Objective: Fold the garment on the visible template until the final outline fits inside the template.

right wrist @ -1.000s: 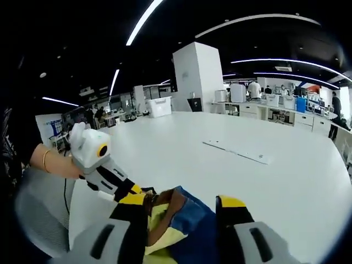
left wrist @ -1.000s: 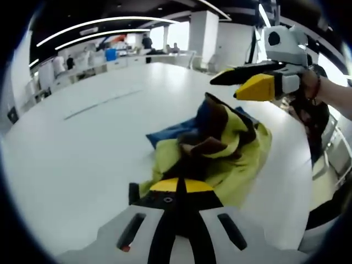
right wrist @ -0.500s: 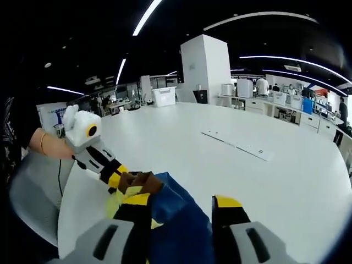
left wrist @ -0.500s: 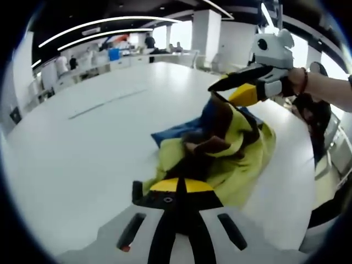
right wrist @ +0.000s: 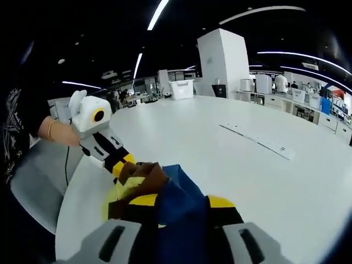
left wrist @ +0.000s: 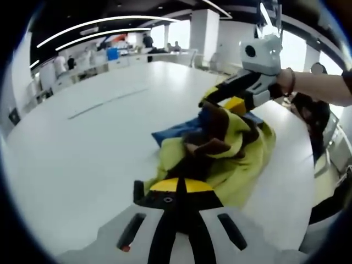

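Observation:
A crumpled garment (left wrist: 236,159) of yellow-green, brown and blue cloth lies heaped on the white table (left wrist: 82,148). My left gripper (left wrist: 179,187) rises from the bottom of the left gripper view, its yellow-tipped jaws pressed together at the garment's near edge. My right gripper (left wrist: 220,99) comes in from the right and grips the top of the heap. In the right gripper view the right gripper (right wrist: 181,203) has a fold of the garment's blue cloth (right wrist: 176,181) pinched between its jaws. The left gripper (right wrist: 125,162) holds the brown and yellow part beyond.
A thin pale strip (left wrist: 104,102) lies on the table past the garment, seen also as the strip (right wrist: 258,142). A grey chair (right wrist: 33,181) stands at the table's edge. Benches, a white pillar (right wrist: 225,60) and people are far behind.
My right gripper has come down from above the heap onto the garment, and its jaws have closed on the blue cloth. The left gripper has stayed put.

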A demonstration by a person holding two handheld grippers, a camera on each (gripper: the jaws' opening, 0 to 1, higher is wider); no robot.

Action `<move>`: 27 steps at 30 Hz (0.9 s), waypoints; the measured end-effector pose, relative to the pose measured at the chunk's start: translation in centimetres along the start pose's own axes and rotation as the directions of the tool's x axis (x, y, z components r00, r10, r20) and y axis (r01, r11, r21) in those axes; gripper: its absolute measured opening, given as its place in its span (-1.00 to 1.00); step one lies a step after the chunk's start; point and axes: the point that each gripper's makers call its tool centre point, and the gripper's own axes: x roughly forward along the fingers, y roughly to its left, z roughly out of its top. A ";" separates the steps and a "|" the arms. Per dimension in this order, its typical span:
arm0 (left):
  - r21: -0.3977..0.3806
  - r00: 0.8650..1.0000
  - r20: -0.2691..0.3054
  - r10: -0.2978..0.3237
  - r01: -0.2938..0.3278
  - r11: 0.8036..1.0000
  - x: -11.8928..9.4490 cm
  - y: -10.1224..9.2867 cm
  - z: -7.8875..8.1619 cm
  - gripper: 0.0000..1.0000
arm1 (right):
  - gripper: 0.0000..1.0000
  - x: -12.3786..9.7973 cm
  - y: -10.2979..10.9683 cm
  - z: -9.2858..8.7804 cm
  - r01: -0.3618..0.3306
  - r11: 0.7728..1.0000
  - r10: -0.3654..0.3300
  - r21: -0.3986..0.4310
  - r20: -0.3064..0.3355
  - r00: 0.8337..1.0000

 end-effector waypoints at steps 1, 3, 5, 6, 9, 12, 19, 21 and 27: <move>0.002 1.000 -0.001 -0.001 0.001 1.000 0.0 0.0 0.0 -1.00 | -0.46 0.1 0.0 -0.1 -0.008 1.000 0.008 0.004 -0.004 1.000; 0.007 1.000 -0.003 -0.003 0.003 1.000 0.1 0.0 0.0 -1.00 | -0.49 0.4 0.1 -0.3 -0.025 1.000 0.025 0.017 -0.008 1.000; 0.011 1.000 -0.006 -0.005 0.005 1.000 0.1 0.0 0.0 -1.00 | -0.52 0.7 -0.1 -0.4 -0.026 1.000 0.026 0.015 -0.013 1.000; 0.012 1.000 -0.007 -0.006 0.006 1.000 0.2 0.0 -0.1 -1.00 | -0.53 0.8 -0.1 -0.5 -0.031 0.999 0.032 0.030 -0.016 0.999; 0.014 1.000 -0.008 -0.007 0.007 1.000 0.2 0.1 -0.1 -1.00 | -0.61 1.1 -0.6 -1.0 -0.023 0.999 0.024 0.046 -0.036 0.999; 0.014 1.000 -0.009 -0.009 0.009 1.000 0.2 0.1 -0.1 -1.00 | -0.76 1.2 -0.8 -1.5 -0.016 0.999 0.019 0.049 -0.057 0.998; 0.018 1.000 -0.012 -0.011 0.011 1.000 0.3 0.1 -0.1 -1.00 | -1.00 1.1 -1.1 -1.7 -0.001 0.999 0.004 0.051 -0.066 0.998; 0.019 1.000 -0.012 -0.010 0.011 1.000 0.3 0.1 -0.1 -1.00 | -1.00 0.9 -1.3 -1.9 0.007 0.999 -0.004 0.047 -0.078 0.997; 0.015 1.000 -0.008 -0.007 0.008 1.000 0.1 0.1 0.0 -1.00 | -1.00 0.6 -0.9 -2.1 -0.002 0.999 0.005 0.036 -0.092 0.996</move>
